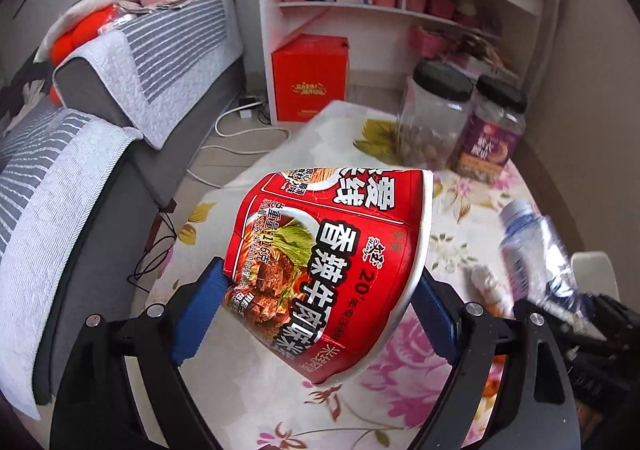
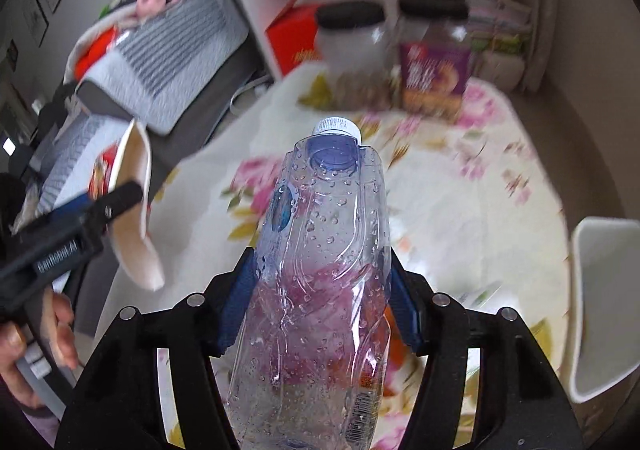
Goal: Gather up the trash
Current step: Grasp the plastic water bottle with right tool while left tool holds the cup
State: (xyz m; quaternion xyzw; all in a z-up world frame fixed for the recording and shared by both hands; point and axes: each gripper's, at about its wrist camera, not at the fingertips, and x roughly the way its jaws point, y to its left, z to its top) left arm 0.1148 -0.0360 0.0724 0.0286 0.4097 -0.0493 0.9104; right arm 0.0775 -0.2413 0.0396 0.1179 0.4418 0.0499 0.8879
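My left gripper is shut on a red instant noodle cup, squashed between the blue pads and held on its side above the floral tablecloth. My right gripper is shut on a crushed clear plastic bottle with a white cap, pointing away over the table. The bottle also shows in the left wrist view, at the right. The noodle cup and left gripper show in the right wrist view, at the left.
Two black-lidded clear jars stand at the table's far edge. A small wrapper lies on the cloth. A grey sofa lies left, a white shelf and red box behind, a white chair right.
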